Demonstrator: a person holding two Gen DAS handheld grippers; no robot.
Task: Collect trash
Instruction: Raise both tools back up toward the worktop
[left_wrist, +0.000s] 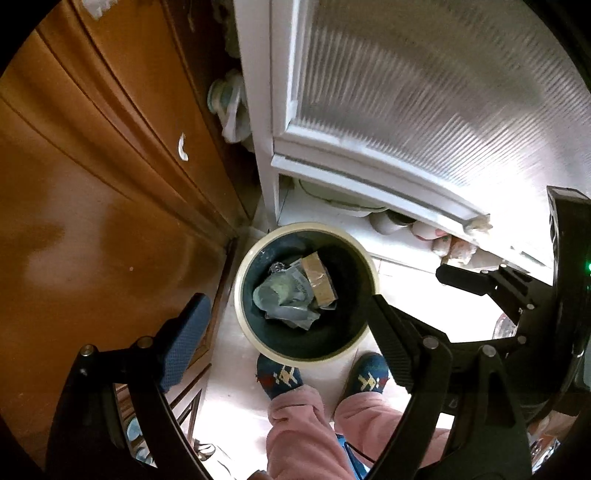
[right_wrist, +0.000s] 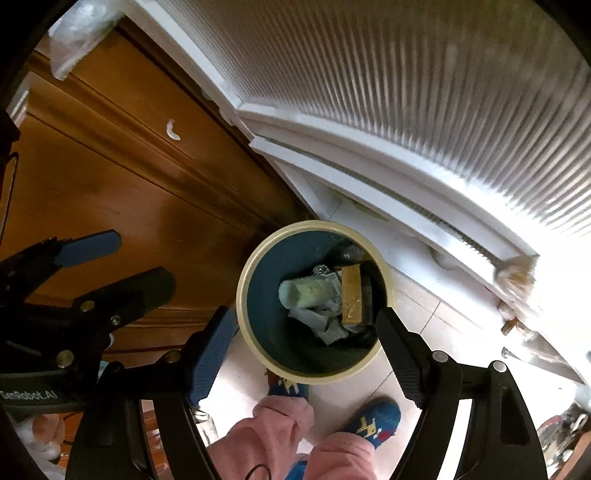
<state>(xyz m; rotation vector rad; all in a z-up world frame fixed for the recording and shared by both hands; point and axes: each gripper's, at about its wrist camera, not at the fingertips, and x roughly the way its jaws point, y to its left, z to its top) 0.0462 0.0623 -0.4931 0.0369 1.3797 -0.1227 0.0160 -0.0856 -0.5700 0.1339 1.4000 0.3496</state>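
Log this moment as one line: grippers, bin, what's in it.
left gripper: open, empty | right gripper: open, empty | trash bin: upright on floor, below both | contents: crumpled paper, brown box

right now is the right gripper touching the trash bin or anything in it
Apart. In the right wrist view the right gripper hangs open above the trash bin, nothing between its pads; the trash, including a brown box, lies far below inside.

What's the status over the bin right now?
Left gripper and right gripper open, empty, above the bin. Trash lying inside. Nothing in the way.
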